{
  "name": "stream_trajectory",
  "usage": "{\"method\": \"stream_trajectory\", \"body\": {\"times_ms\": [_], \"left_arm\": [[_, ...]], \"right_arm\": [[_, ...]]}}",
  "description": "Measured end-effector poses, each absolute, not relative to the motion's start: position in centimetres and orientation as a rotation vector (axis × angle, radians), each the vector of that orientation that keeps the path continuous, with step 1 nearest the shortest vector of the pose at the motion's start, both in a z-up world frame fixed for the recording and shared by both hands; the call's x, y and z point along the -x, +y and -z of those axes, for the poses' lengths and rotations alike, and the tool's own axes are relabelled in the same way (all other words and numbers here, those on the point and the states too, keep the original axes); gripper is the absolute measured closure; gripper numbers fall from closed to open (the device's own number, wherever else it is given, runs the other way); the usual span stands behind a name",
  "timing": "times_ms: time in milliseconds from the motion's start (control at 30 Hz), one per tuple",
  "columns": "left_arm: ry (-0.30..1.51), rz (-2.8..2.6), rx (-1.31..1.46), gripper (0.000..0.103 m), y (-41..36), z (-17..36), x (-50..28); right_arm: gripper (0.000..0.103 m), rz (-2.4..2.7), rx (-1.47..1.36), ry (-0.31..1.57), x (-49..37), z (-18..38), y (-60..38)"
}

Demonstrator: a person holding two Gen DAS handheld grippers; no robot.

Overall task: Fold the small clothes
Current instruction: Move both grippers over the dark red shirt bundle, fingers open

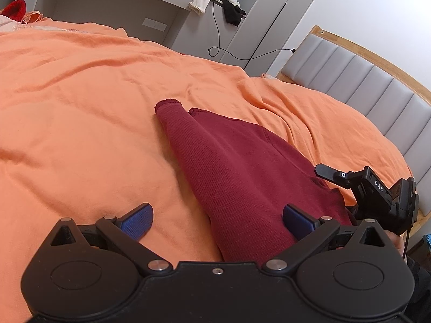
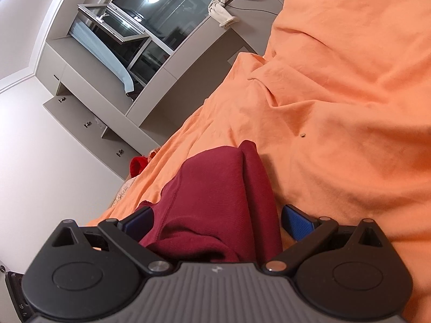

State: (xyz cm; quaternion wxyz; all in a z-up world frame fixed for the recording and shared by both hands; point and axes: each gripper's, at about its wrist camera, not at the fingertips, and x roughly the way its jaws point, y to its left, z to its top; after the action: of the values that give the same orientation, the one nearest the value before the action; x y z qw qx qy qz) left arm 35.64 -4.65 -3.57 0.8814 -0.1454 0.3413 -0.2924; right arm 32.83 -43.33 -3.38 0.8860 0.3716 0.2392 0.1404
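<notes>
Cloth of a dark red knitted garment (image 1: 242, 167) lies flat on the orange bed cover (image 1: 80, 107), between the wide-open jaws of both the left gripper (image 1: 217, 222) and right gripper (image 2: 216, 223), neither gripping, seemingly poised to pinch an edge for folding.

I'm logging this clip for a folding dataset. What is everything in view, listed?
garment: one, dark red, lying on the bedspread with a sleeve stretched out
bedspread: one, orange, covering the bed
headboard: one, grey padded with wood rim, far right
clothes: a small white and black pile, on the grey ledge
cable: one, black, hanging from the ledge
window: one, dark, tilted open
left gripper: black, blue pads, open over the garment
right gripper: black, blue pads, open around the garment
</notes>
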Motion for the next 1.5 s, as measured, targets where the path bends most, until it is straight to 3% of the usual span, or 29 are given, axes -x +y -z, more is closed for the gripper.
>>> {"method": "stream_trajectory", "body": {"times_ms": [800,1033,1500], "left_arm": [[0.708,0.609,0.306,0.000,-4.63,3.68,-35.58],[0.724,0.614,0.301,0.000,-4.86,3.60,-36.19],[0.727,0.613,0.291,0.000,-5.12,3.49,-36.38]], "right_arm": [[0.001,-0.273,-0.740,0.493,-32.66,3.25,-42.87],[0.009,-0.231,-0.715,0.490,-32.41,3.20,-42.63],[0.011,-0.223,-0.690,0.489,-32.29,3.14,-42.41]]}}
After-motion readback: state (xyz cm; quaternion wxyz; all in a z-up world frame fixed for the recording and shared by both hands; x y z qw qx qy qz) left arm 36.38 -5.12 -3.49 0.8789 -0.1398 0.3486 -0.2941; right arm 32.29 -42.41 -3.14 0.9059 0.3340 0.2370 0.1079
